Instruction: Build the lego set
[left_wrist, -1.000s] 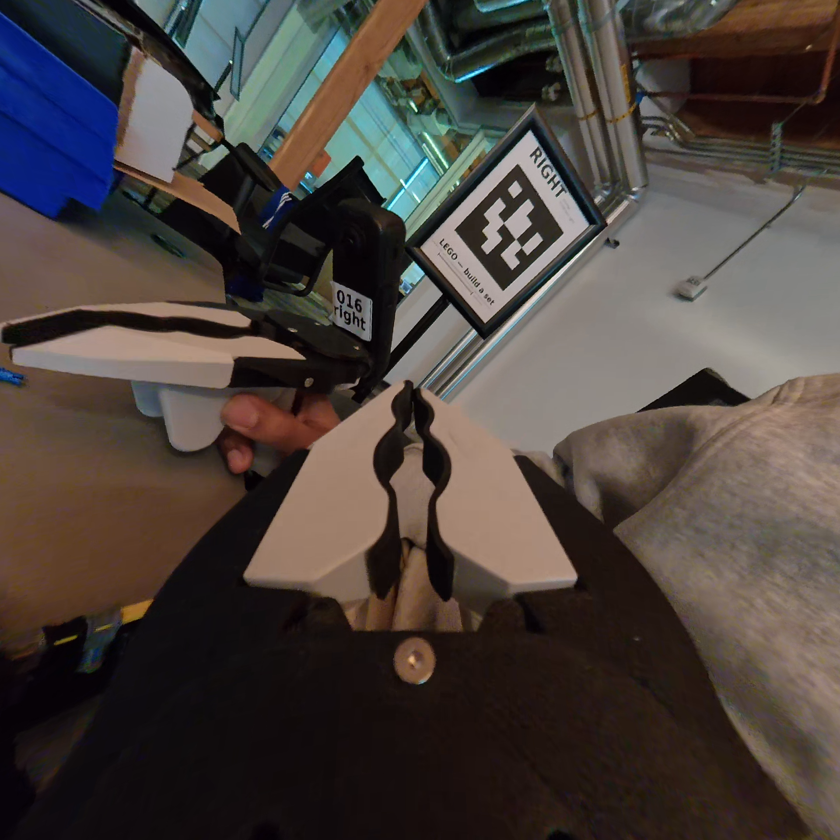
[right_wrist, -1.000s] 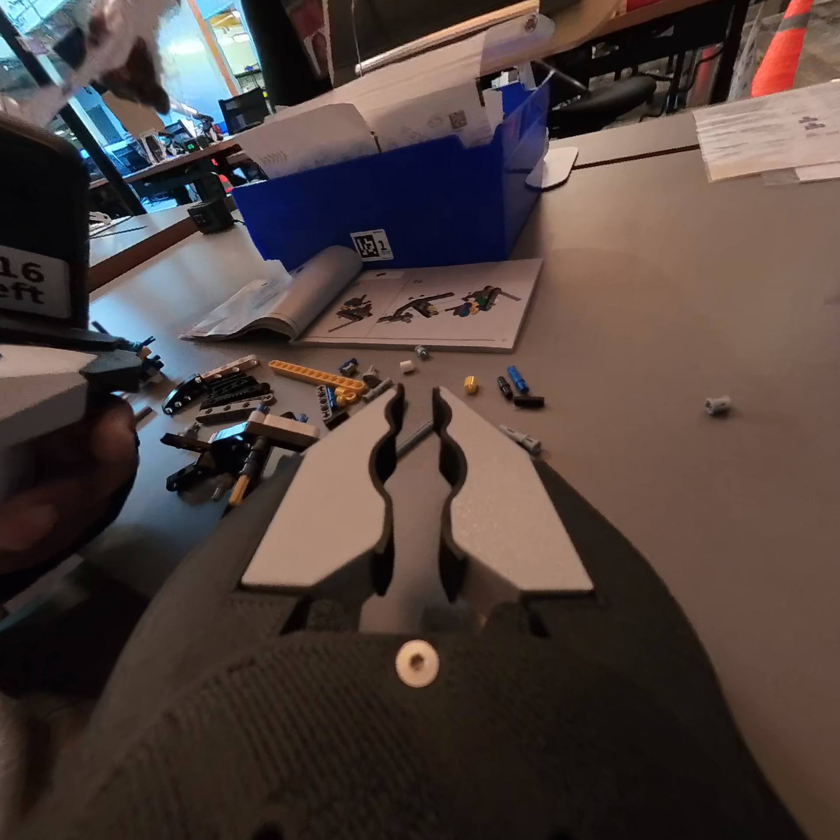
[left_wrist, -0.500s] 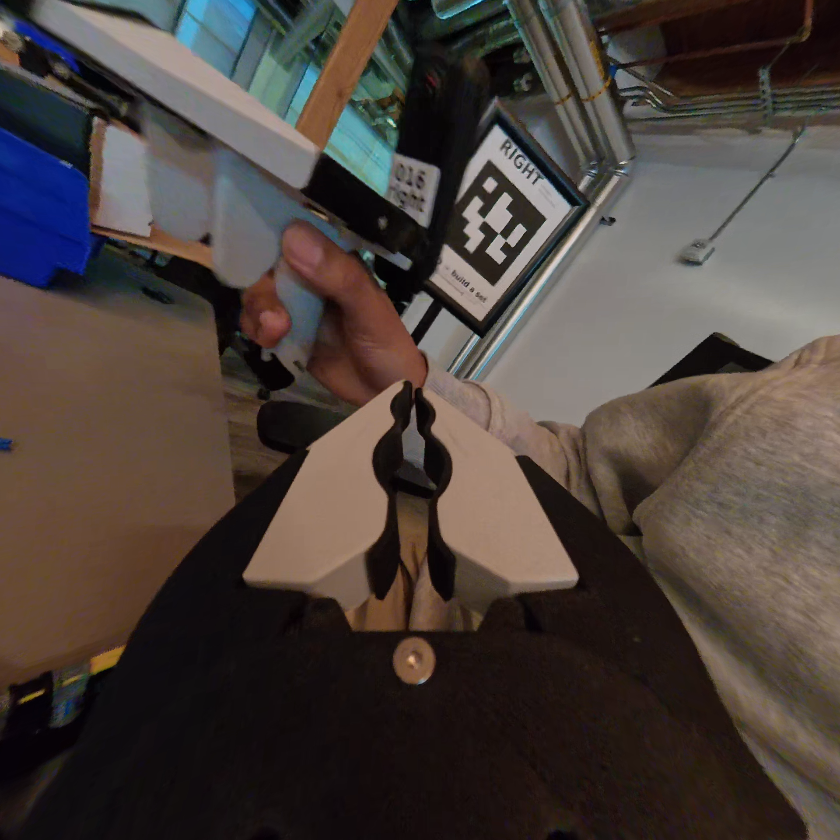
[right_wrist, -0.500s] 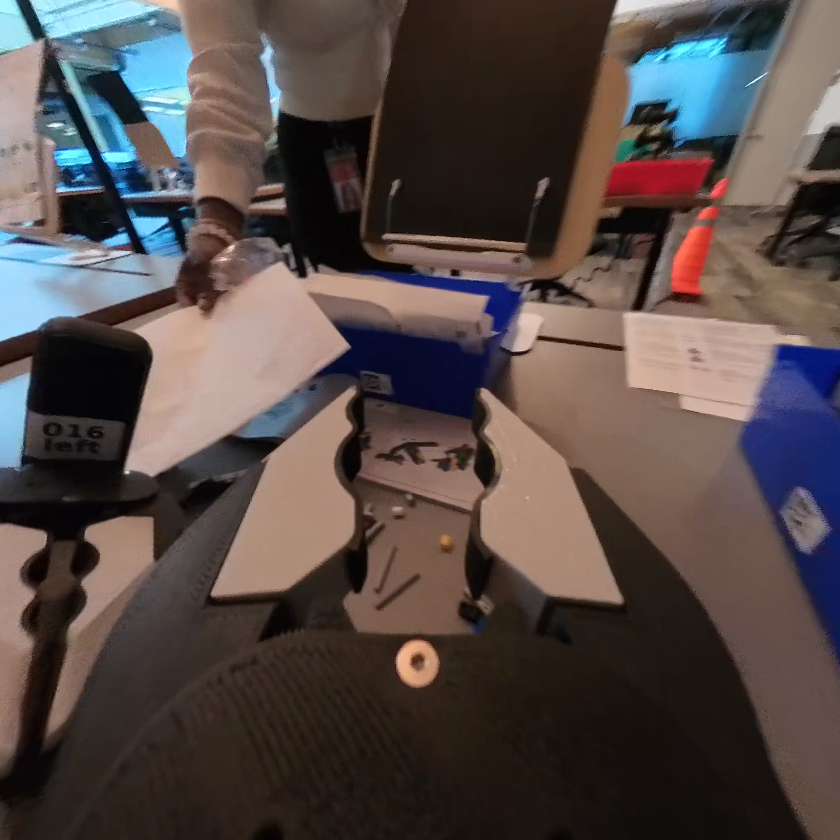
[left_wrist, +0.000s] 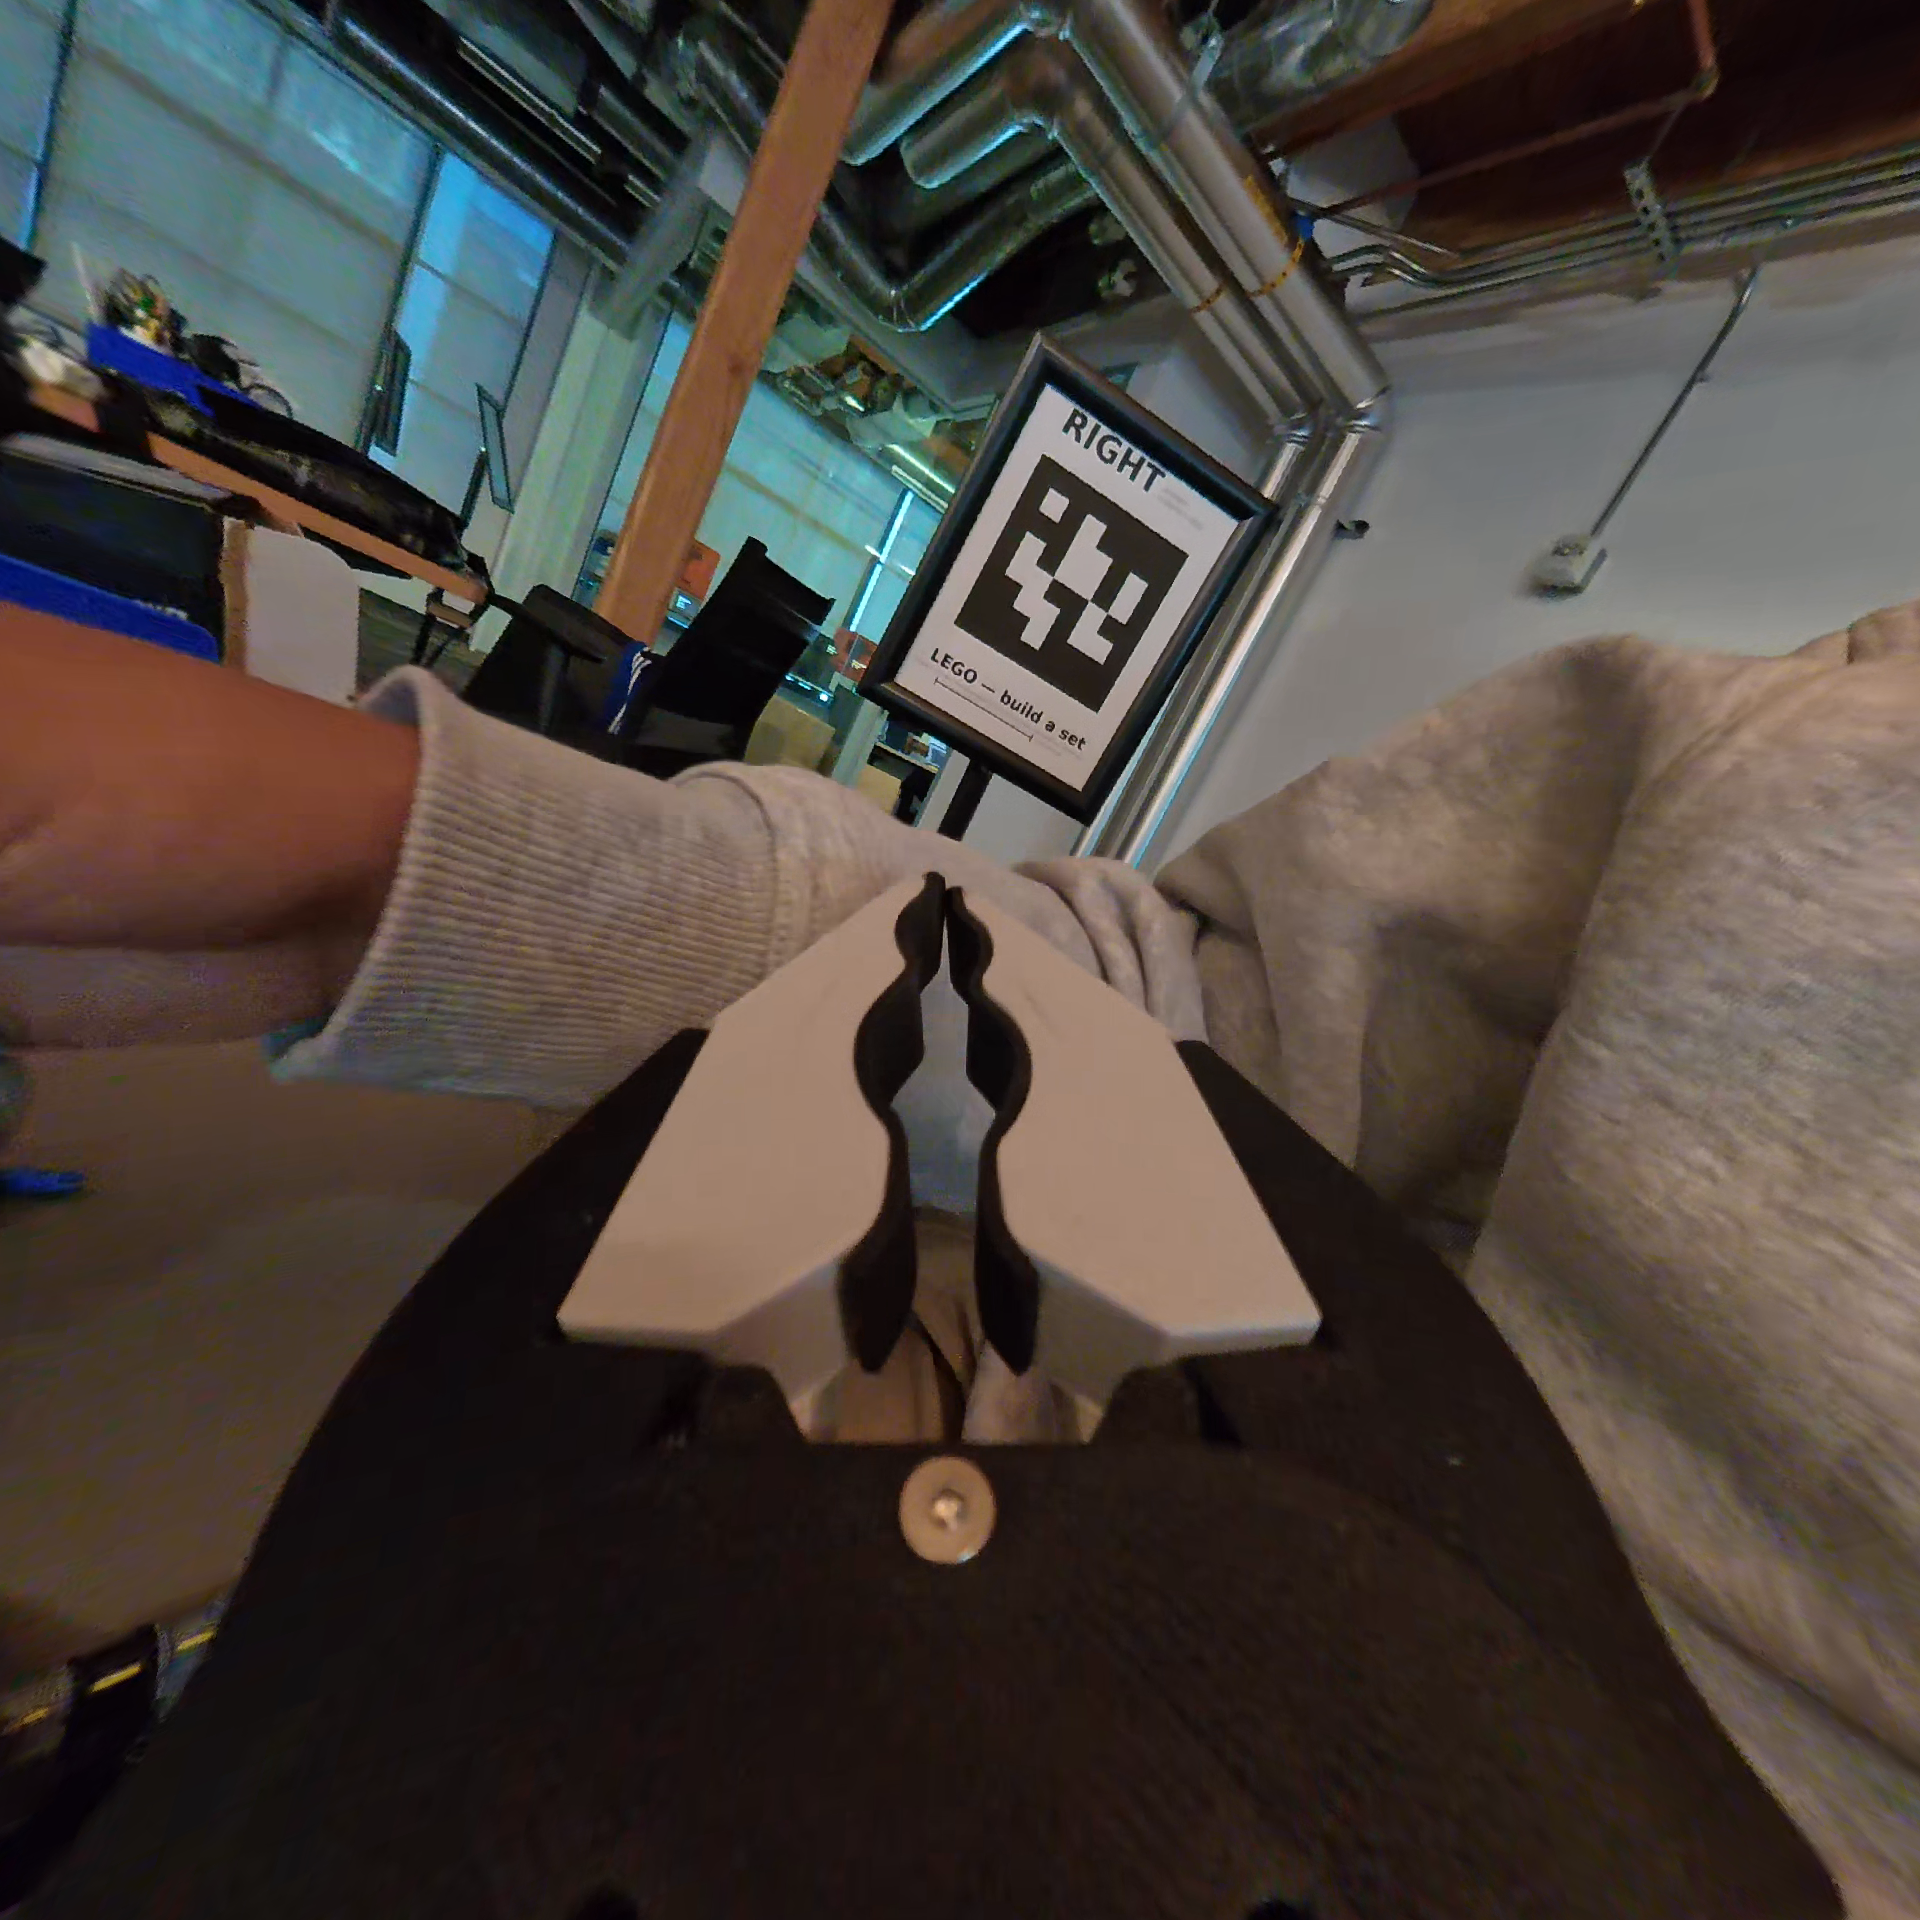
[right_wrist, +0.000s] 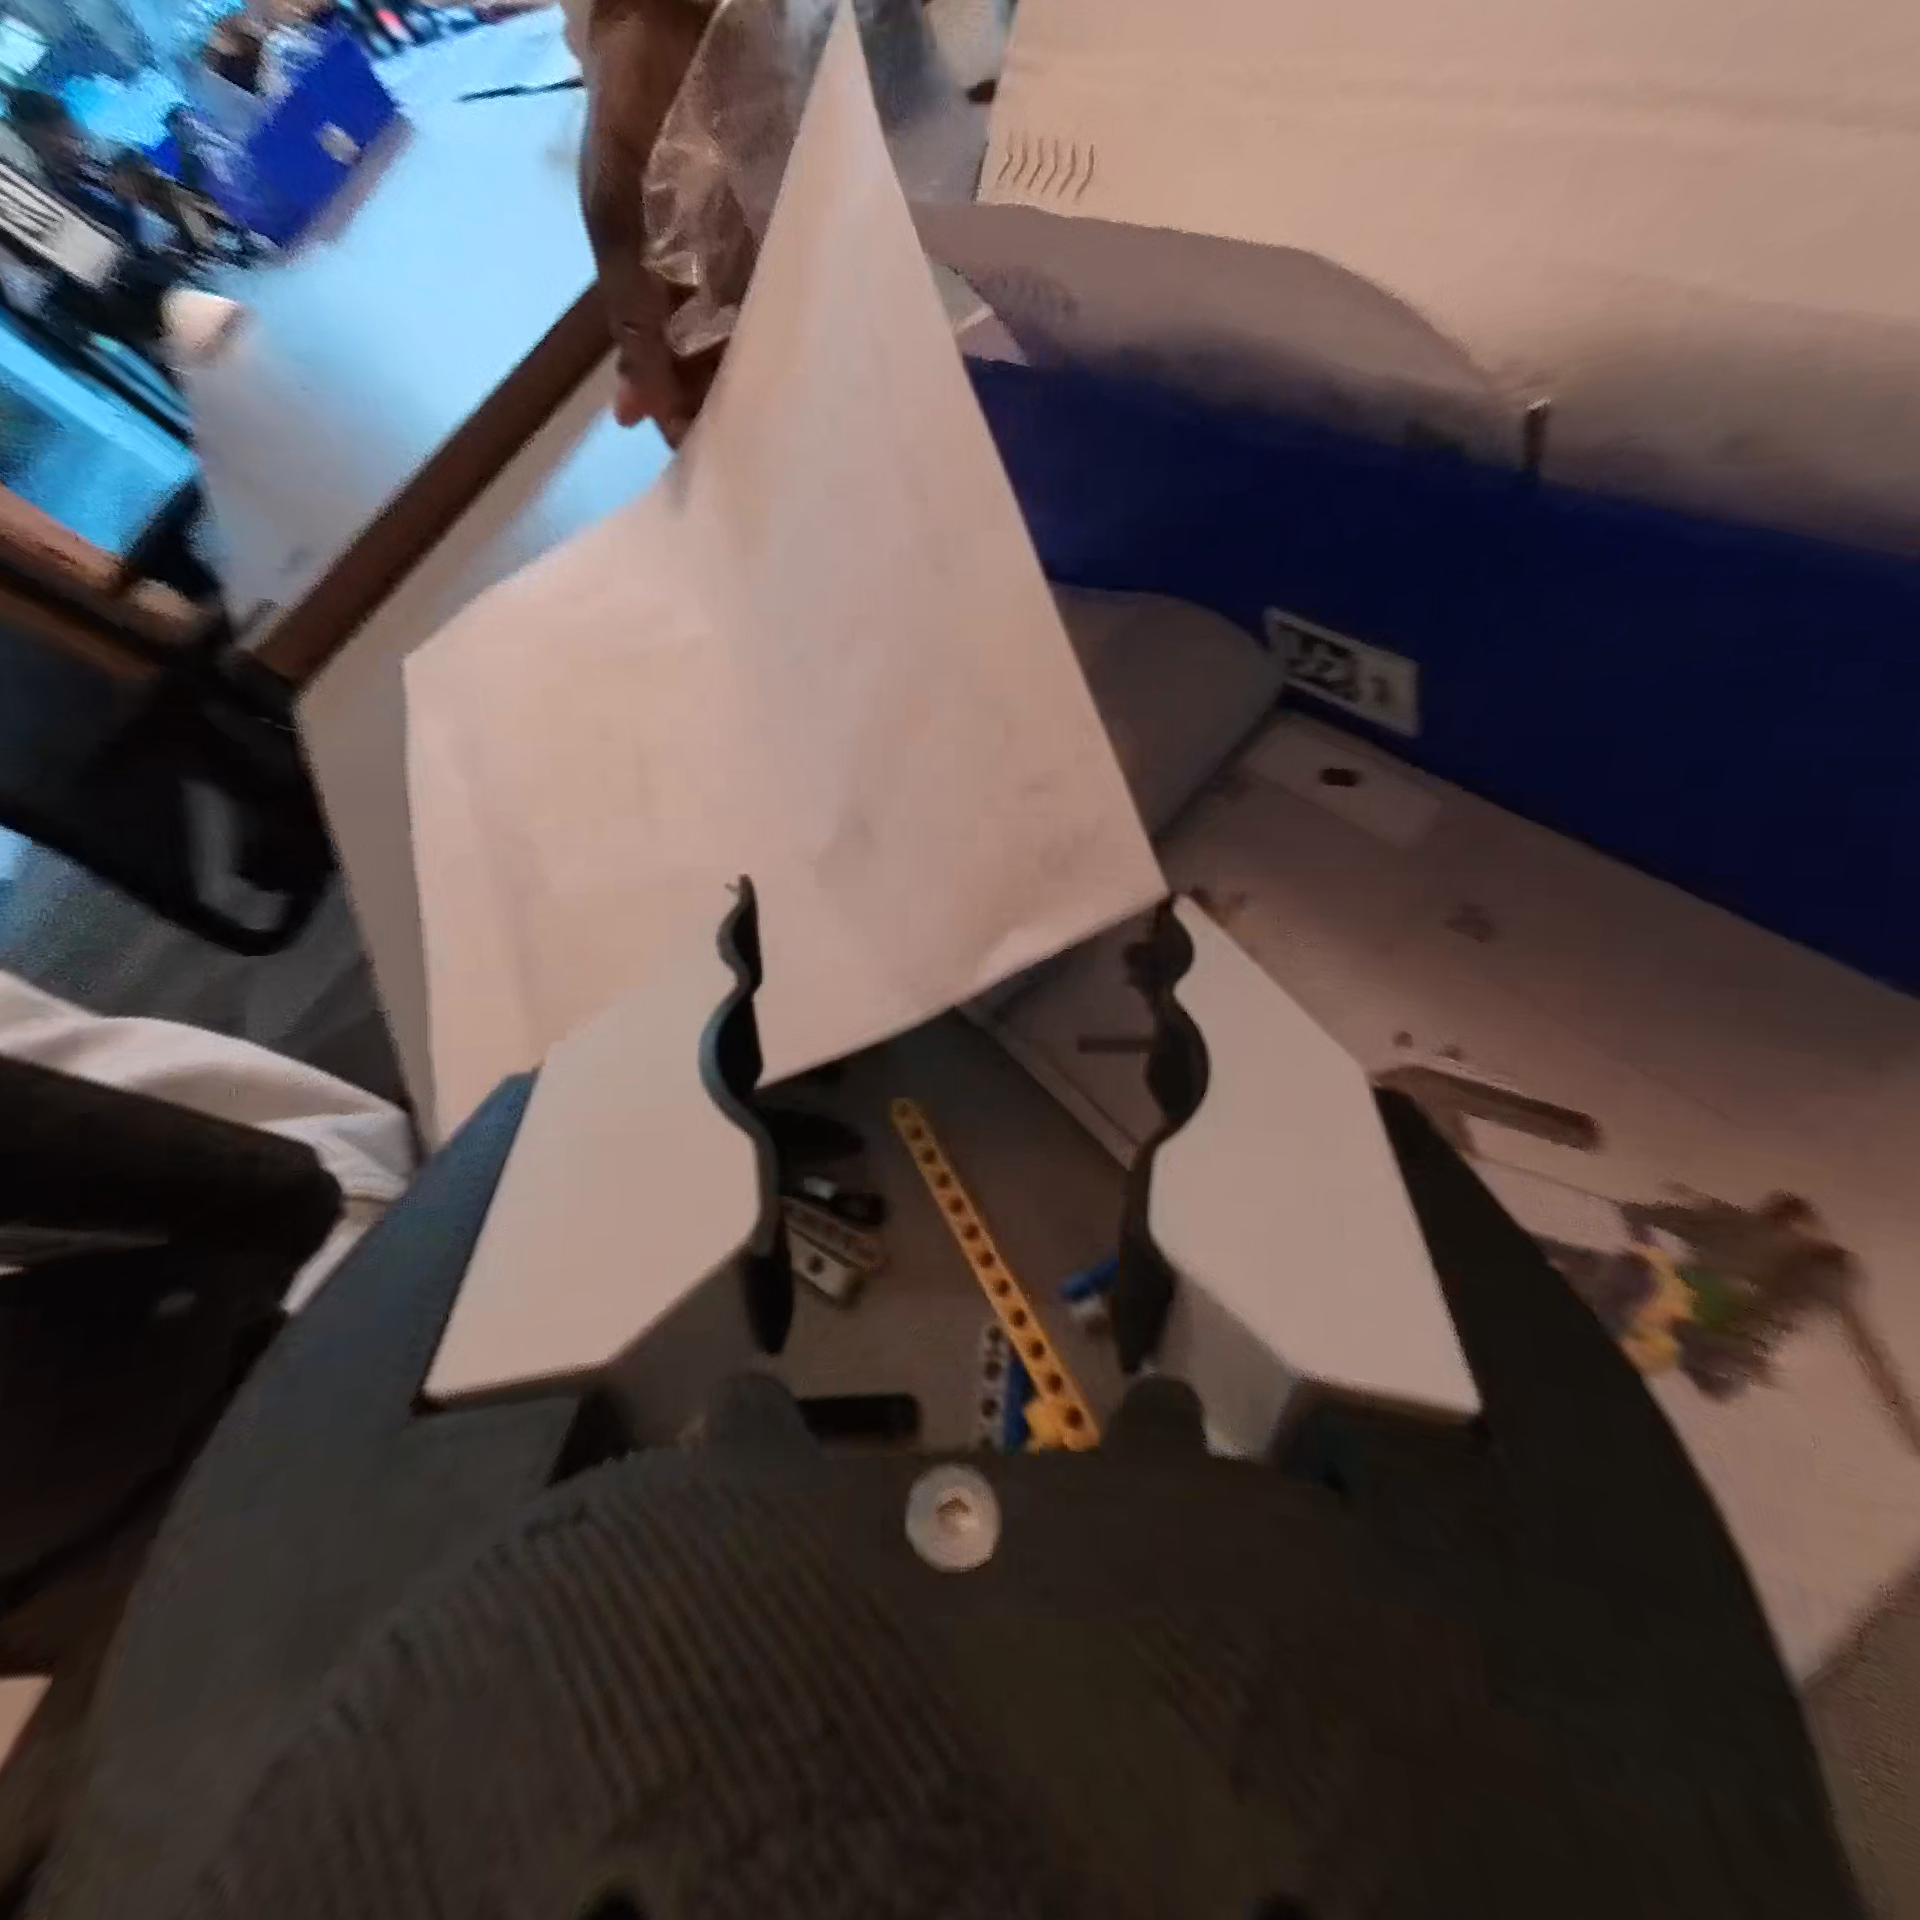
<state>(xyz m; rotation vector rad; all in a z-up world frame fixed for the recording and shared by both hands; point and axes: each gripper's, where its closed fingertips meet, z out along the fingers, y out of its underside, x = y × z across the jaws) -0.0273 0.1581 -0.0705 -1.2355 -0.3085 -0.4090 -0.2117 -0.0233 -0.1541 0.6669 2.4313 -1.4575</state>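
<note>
Grey tabletop (right_wrist: 935, 1320) carries the loose lego parts: a long yellow holed beam (right_wrist: 987, 1257) lies diagonally on it, with dark pins and small grey pieces (right_wrist: 831, 1236) just beside, all seen through the gap of the right gripper (right_wrist: 951, 1039). Its jaws stand wide apart and hold nothing. An open instruction booklet (right_wrist: 1507, 1039) lies to the right of the parts, in front of a blue bin (right_wrist: 1558, 623).

A second person's hand (right_wrist: 644, 260) holds a white sheet of paper (right_wrist: 748, 675) that hangs over the far side of the parts. The left gripper (left_wrist: 943, 914) points away from the table toward a grey sweatshirt sleeve (left_wrist: 582, 914) and a framed sign (left_wrist: 1070, 603); its tips are pressed together with nothing between them.

Building looks not yet begun. The next move likely calls for lowering the right gripper onto the beam and turning the left one back to the table. The sheet and the bin crowd the far side; the open room is nearer.
</note>
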